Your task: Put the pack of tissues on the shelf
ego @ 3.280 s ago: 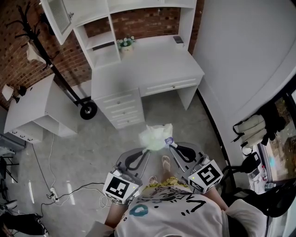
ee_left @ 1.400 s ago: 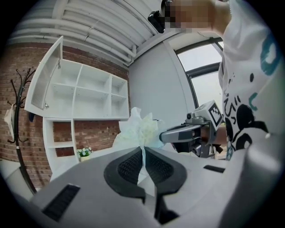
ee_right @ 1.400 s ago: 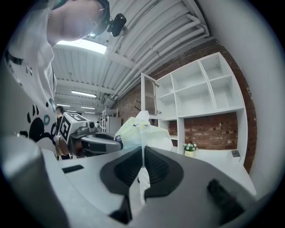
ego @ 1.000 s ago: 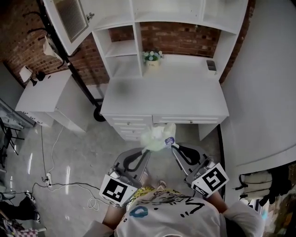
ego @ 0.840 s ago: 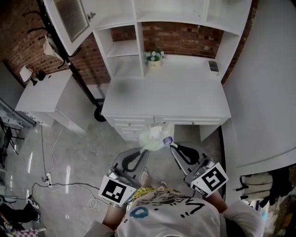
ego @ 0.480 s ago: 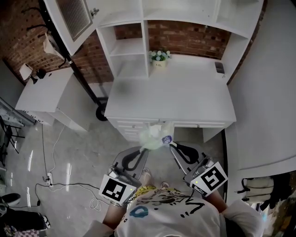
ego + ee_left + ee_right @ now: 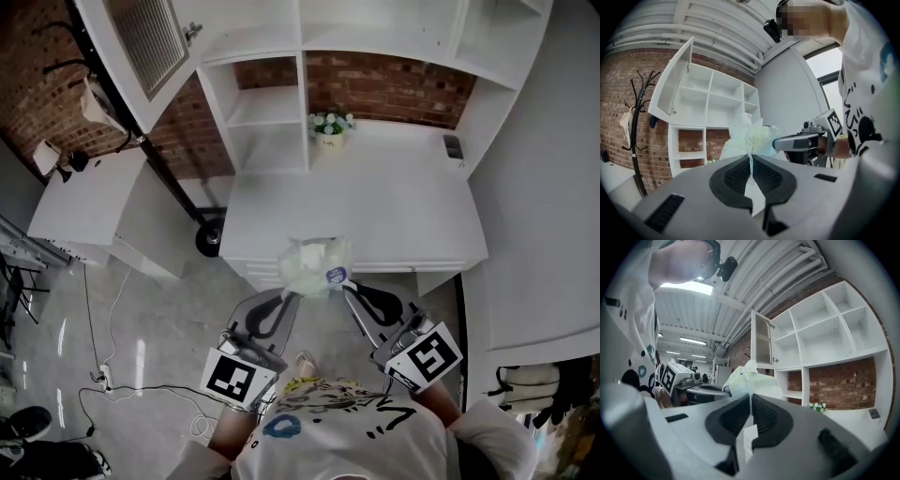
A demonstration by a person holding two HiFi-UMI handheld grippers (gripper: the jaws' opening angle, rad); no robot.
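Observation:
The pack of tissues (image 7: pixel 312 265), pale green in a crinkled clear wrapper with a small blue label, hangs in the air over the front edge of the white desk (image 7: pixel 394 211). My left gripper (image 7: pixel 290 294) is shut on the wrapper's left end. My right gripper (image 7: pixel 346 284) is shut on its right end. In the left gripper view the pack (image 7: pixel 749 138) rises just past the closed jaws, a flap of wrapper pinched between them. The right gripper view shows the pack (image 7: pixel 749 378) the same way. The white shelf unit (image 7: pixel 267 94) stands behind the desk with empty compartments.
A small pot of flowers (image 7: pixel 329 127) and a dark remote (image 7: pixel 453 146) sit at the desk's back. A louvred cabinet door (image 7: pixel 141 37) hangs open at upper left. A black coat rack (image 7: pixel 112 112) and a low white cabinet (image 7: pixel 84 202) stand left. Cables (image 7: pixel 103 375) lie on the floor.
I have stepped closer to the desk. The pack, held by both grippers throughout, has moved from over the floor to over the desk's front edge.

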